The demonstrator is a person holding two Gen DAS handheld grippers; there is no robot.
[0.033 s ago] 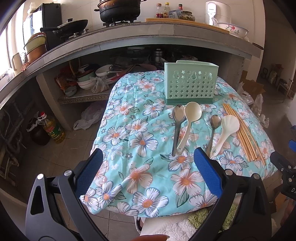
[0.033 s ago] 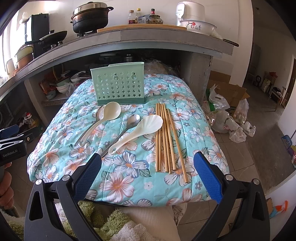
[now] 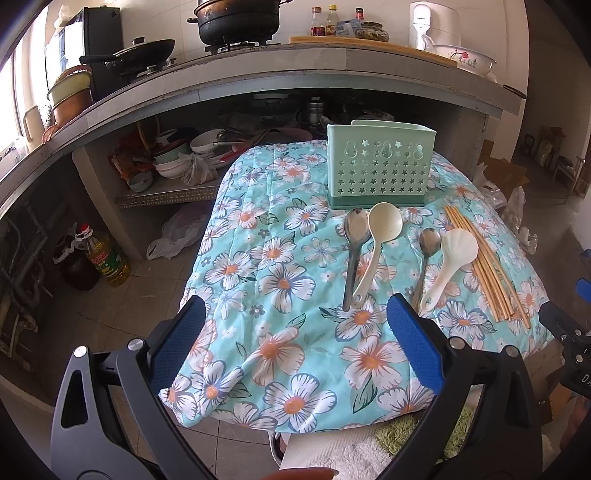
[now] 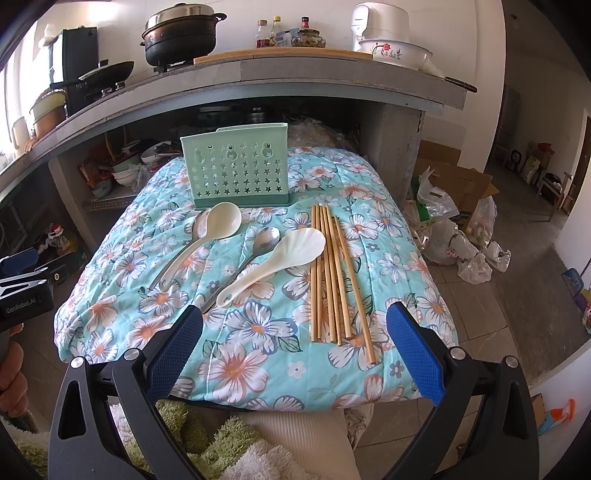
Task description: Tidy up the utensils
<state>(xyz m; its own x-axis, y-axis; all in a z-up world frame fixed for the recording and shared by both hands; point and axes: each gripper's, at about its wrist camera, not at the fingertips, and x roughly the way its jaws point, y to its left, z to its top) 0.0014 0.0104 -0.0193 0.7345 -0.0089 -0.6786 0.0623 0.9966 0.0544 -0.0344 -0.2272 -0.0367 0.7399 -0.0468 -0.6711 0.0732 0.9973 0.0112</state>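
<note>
Holding both tools back from the near edge of the flowered cloth (image 4: pixel 258 365), I have the left gripper (image 3: pixel 295 325) spread wide with nothing between its blue pads, and the right gripper (image 4: pixel 295 328) spread just as wide and empty too.

At the far end of the cloth stands the pale green holder (image 4: pixel 236 173), upright, its front punched with stars. Just in front of it lie a metal spoon (image 3: pixel 354 236) and a round cream ladle (image 3: pixel 380 236), side by side and touching along their handles. To their right lie a smaller metal spoon (image 3: pixel 426 251) and a shell-shaped cream scoop (image 4: pixel 284 254), whose bowl partly covers the spoon's handle. Farther right is a bundle of wooden chopsticks (image 4: pixel 332 277), lying lengthwise, touching the scoop's edge.

On the left tool's body, seen at the edge of the right wrist view, I can read "GenRobot.AI" (image 4: pixel 22 304). The oil bottle (image 3: pixel 105 258) on the floor has a red and green label, but its print is too small to read. The white appliance (image 4: pixel 380 24) on the counter (image 4: pixel 332 70) carries a small dark logo I cannot make out.
</note>
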